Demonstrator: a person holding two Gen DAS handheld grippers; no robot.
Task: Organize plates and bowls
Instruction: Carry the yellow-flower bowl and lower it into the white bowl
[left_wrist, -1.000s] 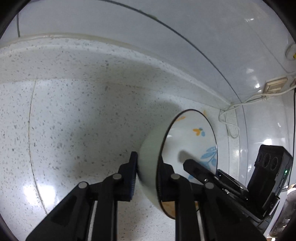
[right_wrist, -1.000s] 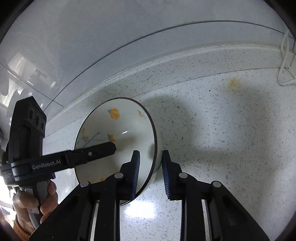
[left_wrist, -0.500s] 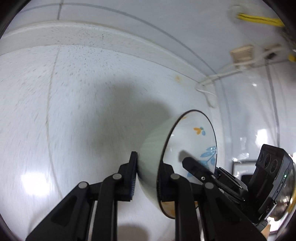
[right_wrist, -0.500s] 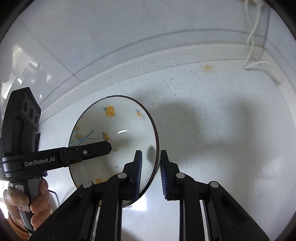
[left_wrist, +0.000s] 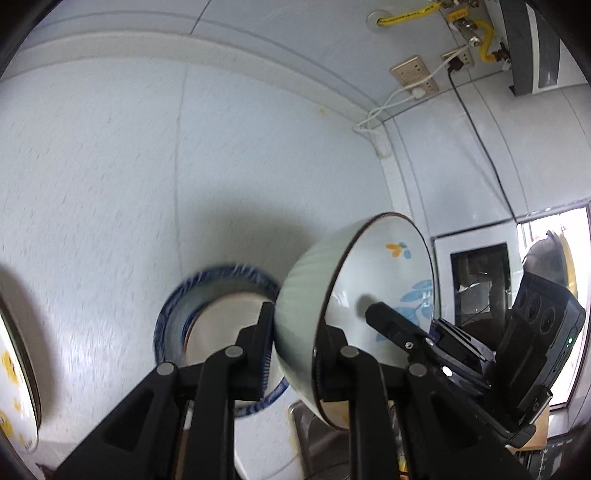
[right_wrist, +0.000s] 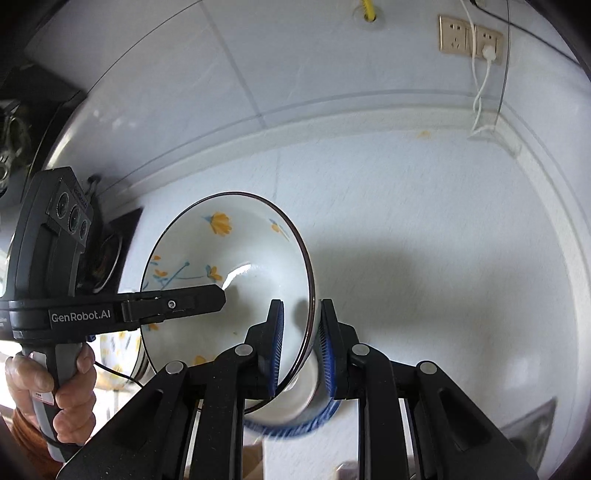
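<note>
Grip: left hand-held gripper (left_wrist: 293, 345) and right hand-held gripper (right_wrist: 301, 347) each pinch opposite rims of flowered bowl (right_wrist: 229, 273) | just beyond: blurred blue-rimmed dish (left_wrist: 221, 295), probably the stack target | advice: lower level, release together | far: desk (left_wrist: 110, 166).

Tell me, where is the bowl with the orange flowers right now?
The flowered bowl is up off the counter, tilted, pinched at opposite rims by the left gripper and the right gripper. A blue-rimmed dish lies on the counter just beyond it.
</note>
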